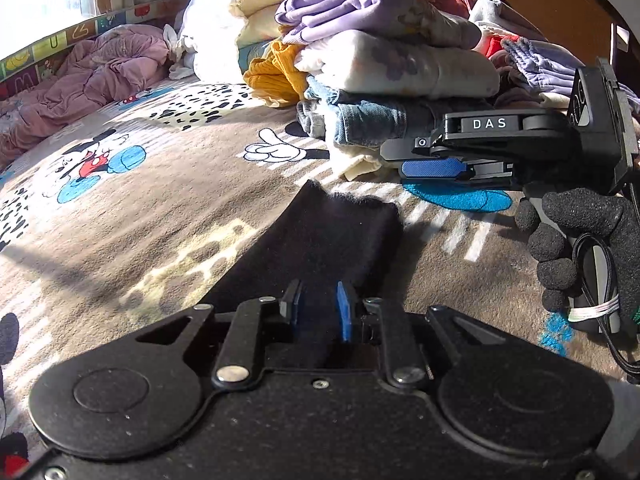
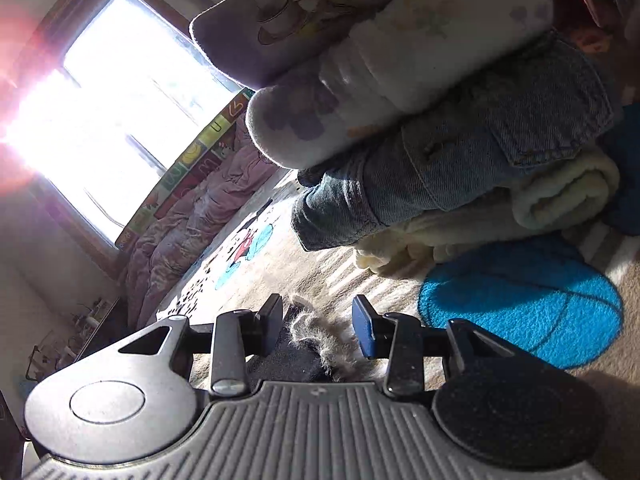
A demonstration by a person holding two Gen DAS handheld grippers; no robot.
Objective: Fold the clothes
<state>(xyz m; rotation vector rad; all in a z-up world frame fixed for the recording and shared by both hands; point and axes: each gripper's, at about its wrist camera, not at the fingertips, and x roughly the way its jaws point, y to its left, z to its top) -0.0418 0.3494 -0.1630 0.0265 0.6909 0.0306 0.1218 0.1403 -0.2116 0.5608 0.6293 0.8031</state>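
A black fleece garment [image 1: 340, 236] is laid flat on the cartoon-mouse blanket [image 1: 168, 216] of the bed, near its front edge. Its near end is clenched between the pads of the left gripper [image 1: 320, 312]. The right gripper [image 1: 434, 170], marked "DAS" on its side, is held in a black-gloved hand [image 1: 580, 240] just beyond the garment's far right corner; its fingers are parted, with only a fuzzy hem [image 2: 320, 332] seen between them in the right wrist view, ungrasped. A stack of folded clothes [image 1: 400, 68] is set behind, denim under floral white and lilac. Letters "M" and "U" are read on the coloured border strip [image 1: 56, 48] at the bed's far edge.
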